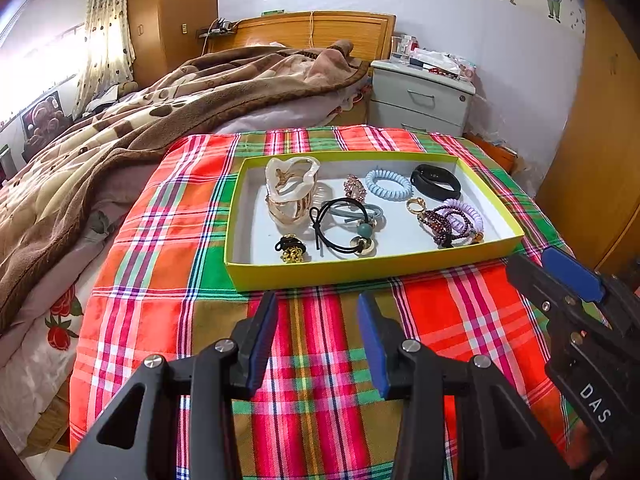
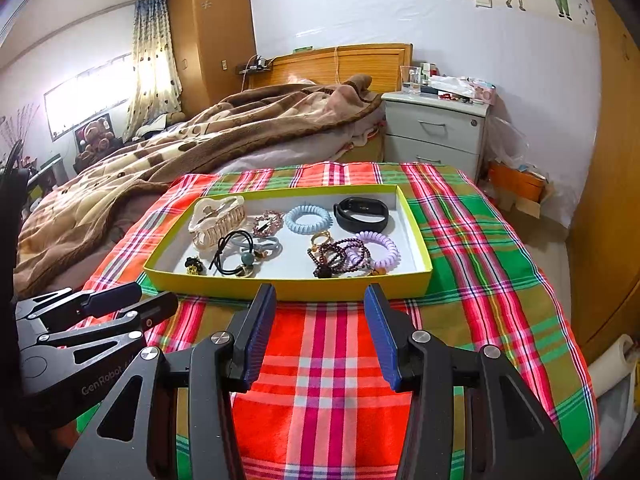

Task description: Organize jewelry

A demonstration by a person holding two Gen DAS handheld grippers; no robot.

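Observation:
A shallow yellow-rimmed tray [image 1: 360,270] [image 2: 288,290] sits on the plaid cloth and holds the jewelry. In it lie a cream hair claw [image 1: 290,192] [image 2: 216,218], a blue coil hair tie [image 1: 389,184] [image 2: 308,219], a black wristband [image 1: 436,181] [image 2: 362,214], a purple coil tie [image 1: 466,216] [image 2: 380,249], dark bead bracelets [image 1: 442,228] [image 2: 338,258], black and grey hair ties [image 1: 344,226] [image 2: 240,254] and a gold charm [image 1: 292,249] [image 2: 195,265]. My left gripper [image 1: 318,312] and right gripper [image 2: 320,300] are open and empty, just in front of the tray.
The plaid cloth [image 2: 332,380] covers a table beside a bed with a brown blanket [image 1: 120,136]. A grey nightstand [image 2: 436,132] stands behind. The right gripper also shows in the left wrist view [image 1: 560,276], the left gripper in the right wrist view [image 2: 132,300].

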